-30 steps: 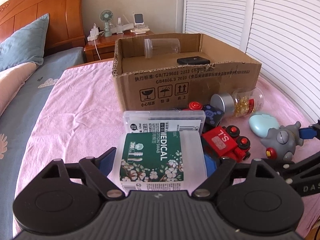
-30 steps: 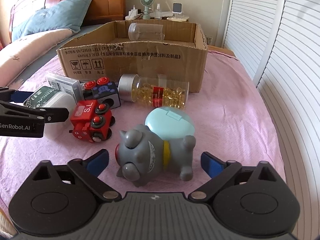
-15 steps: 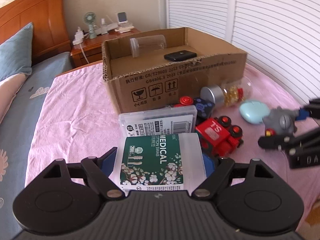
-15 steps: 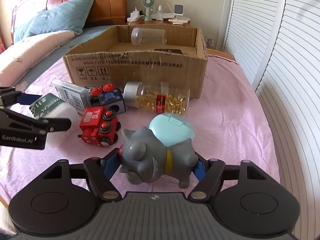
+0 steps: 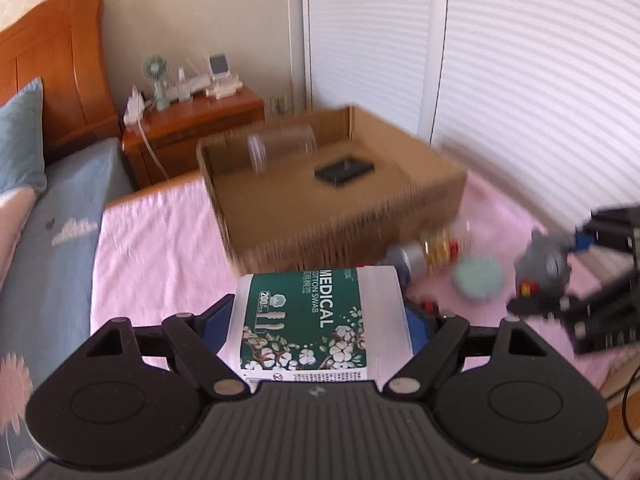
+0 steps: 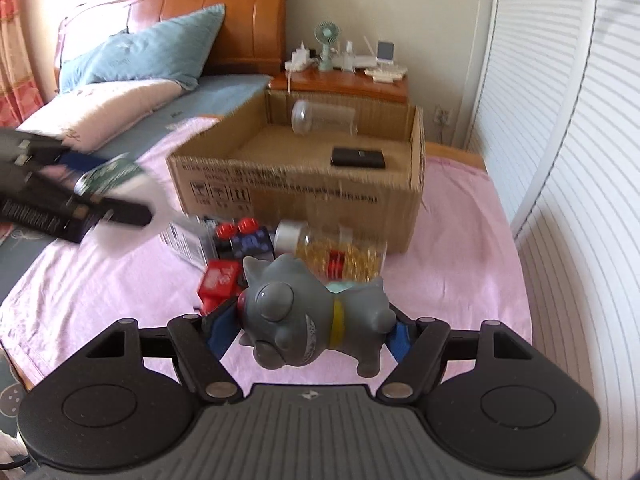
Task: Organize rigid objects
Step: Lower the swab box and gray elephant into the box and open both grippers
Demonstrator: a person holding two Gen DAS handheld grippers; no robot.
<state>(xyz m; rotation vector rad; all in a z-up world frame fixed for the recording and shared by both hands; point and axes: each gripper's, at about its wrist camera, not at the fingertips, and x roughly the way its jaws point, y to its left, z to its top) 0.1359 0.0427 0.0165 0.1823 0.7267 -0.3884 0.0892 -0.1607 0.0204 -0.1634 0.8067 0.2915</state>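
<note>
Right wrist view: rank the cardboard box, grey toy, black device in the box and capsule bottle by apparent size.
1. cardboard box
2. grey toy, inflated by nearness in the right tongs
3. capsule bottle, partly hidden
4. black device

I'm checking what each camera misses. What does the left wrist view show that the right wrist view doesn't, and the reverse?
Left wrist only: the label of the cotton swab box, clamped in the left hand-held gripper, and the whole round teal case.

Right wrist only: the red toy train, the dark block with red buttons, and the grey toy close up in the right hand-held gripper.

Both: the cardboard box holding a clear jar and a black item, and the capsule bottle.
</note>
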